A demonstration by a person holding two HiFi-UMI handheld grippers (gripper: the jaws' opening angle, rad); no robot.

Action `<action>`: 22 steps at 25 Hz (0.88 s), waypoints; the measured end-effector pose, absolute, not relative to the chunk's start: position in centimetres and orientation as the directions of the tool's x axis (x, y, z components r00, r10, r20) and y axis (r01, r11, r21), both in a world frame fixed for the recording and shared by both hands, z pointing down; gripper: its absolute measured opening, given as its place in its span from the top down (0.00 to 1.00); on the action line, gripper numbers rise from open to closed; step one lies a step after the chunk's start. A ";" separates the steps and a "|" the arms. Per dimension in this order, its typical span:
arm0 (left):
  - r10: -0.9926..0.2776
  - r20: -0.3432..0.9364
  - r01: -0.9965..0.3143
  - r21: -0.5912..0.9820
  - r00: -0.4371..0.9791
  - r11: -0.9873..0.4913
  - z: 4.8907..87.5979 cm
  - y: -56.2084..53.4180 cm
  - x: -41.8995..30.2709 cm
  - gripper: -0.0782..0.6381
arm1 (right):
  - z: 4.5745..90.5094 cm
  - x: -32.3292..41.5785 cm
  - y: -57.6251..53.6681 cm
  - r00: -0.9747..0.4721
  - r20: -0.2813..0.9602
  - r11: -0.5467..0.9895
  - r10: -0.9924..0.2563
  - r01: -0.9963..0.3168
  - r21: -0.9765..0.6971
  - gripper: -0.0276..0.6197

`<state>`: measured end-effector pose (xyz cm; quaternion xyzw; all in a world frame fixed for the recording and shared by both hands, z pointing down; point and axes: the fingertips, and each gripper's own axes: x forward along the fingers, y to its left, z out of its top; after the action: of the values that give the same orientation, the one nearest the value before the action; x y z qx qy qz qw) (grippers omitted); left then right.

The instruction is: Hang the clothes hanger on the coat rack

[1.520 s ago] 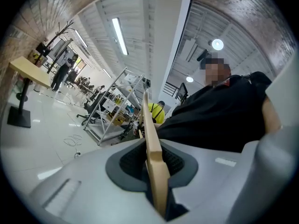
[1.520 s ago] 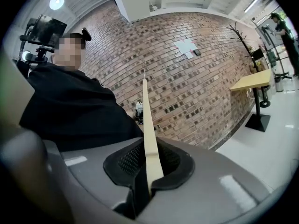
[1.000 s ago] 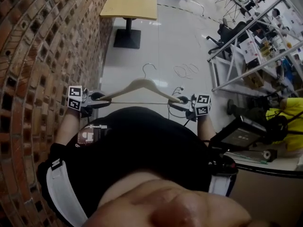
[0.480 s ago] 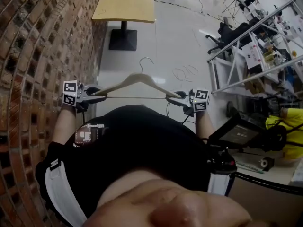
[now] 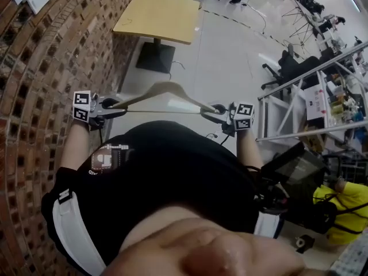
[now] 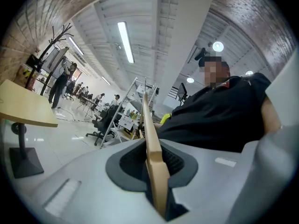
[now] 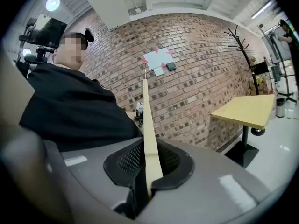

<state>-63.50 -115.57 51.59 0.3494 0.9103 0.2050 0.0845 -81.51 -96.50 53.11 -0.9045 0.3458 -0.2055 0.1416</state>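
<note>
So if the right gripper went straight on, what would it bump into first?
The right gripper points along the hanger it holds, so the left gripper at the other end comes first, I think; the brick wall is behind that.

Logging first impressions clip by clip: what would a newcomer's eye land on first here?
A pale wooden clothes hanger is held level before the person's black-clad chest, its ends clamped in the left claw and the right claw. Ahead stands a square yellow-topped pedestal table beside the red brick wall, with a black branching coat rack further along that wall.
</note>
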 end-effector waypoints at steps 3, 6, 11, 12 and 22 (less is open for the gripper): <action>0.671 -0.007 0.599 0.445 -0.741 0.666 51.8 -112.0 -62.9 0.82 | 53.4 -80.7 -93.0 0.673 0.273 -0.716 -0.687 -0.566 -0.409 0.87; 0.659 -0.001 0.586 0.457 -0.752 0.670 52.1 -109.2 -61.6 0.82 | 53.9 -79.6 -90.3 0.679 0.266 -0.717 -0.684 -0.558 -0.419 0.88; 0.618 -0.010 0.546 0.458 -0.786 0.702 53.2 -102.9 -56.7 0.82 | 54.7 -76.0 -85.1 0.712 0.275 -0.746 -0.646 -0.512 -0.426 0.88; 0.606 -0.012 0.536 0.453 -0.795 0.713 53.3 -101.5 -55.2 0.82 | 54.7 -74.7 -84.0 0.721 0.278 -0.754 -0.635 -0.501 -0.423 0.88; 0.455 -0.031 0.399 0.431 -0.890 0.809 53.4 -86.9 -41.1 0.82 | 54.3 -63.4 -73.2 0.821 0.281 -0.839 -0.496 -0.370 -0.399 0.88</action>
<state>-41.15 -86.90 53.40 0.2249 0.9488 0.2114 0.0665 -63.42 -73.16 54.34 -0.9398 0.2306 -0.1900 0.1658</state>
